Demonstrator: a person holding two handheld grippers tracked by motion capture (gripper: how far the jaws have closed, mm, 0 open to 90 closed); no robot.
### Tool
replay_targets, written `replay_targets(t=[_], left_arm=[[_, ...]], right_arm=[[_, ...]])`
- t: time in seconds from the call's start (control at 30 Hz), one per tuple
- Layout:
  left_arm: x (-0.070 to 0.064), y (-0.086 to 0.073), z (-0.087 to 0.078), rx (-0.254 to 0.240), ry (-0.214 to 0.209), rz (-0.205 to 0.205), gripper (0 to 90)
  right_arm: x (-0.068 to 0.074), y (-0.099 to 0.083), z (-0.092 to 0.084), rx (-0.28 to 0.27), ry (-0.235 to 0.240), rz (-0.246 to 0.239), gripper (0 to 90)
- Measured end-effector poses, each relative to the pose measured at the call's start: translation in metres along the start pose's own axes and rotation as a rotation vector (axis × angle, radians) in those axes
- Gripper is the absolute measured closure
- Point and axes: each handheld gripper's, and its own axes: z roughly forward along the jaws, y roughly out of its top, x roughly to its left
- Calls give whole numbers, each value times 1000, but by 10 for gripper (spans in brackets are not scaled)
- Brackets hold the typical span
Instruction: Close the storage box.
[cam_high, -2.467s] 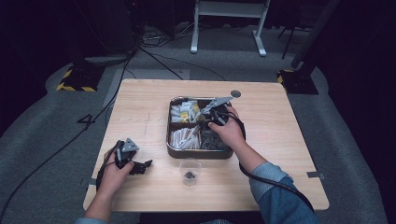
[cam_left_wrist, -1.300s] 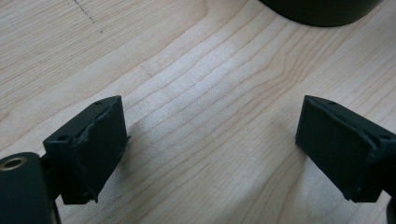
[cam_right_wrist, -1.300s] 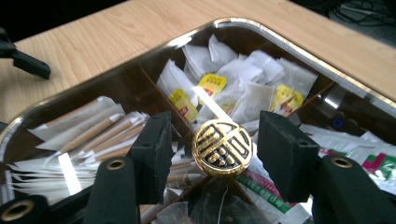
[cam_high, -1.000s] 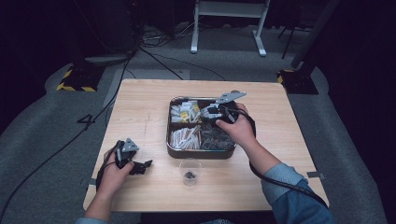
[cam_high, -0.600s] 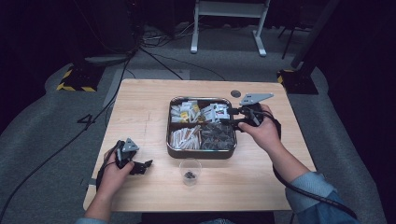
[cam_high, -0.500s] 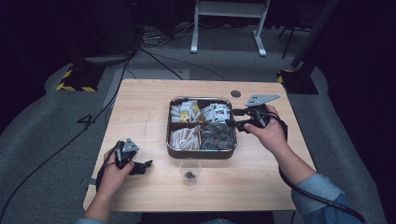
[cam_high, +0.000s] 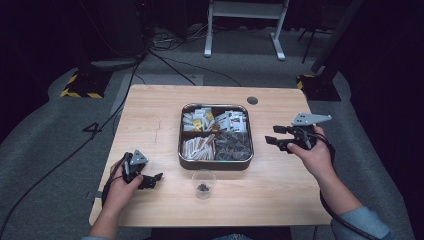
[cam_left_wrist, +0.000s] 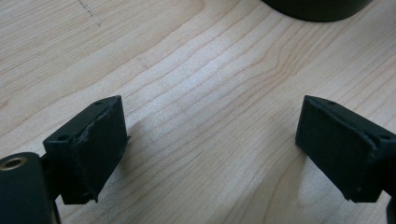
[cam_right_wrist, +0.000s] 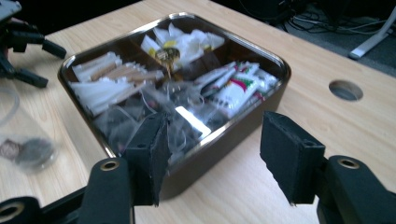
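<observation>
Two grippers: both are standing with jaws apart and nothing between them.
Right gripper (cam_high: 276, 141): it is drawing away from the tray (cam_high: 183, 150) toward the right edge of the desk (cam_high: 150, 120), where earlier it was hovering over the tray's right-hand compartments; its jaws have just been opening, and they are carrying nothing.
Left gripper (cam_high: 156, 178): it is resting near the front left corner of the desk, spread wide over bare wood, unmoved from earlier.
Tray: it is sitting mid-desk, four compartments holding packets (cam_right_wrist: 236, 88) and sachets, unshifted.
Cup (cam_high: 203, 182): the small clear cup is standing just in front of the tray, near the front edge, with a dark bit already lying at its bottom.
Meaning: the right hand seems to be leaving the tray empty, so this looks like a pause or reset between picks, not a delivery to the cup.
</observation>
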Motion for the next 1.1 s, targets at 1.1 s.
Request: replay_targets(t=[1.1], left_arm=[[0,2,2,7,-8,3,77]], right_arm=[[-40,-134,-13,130,-148,115,422]])
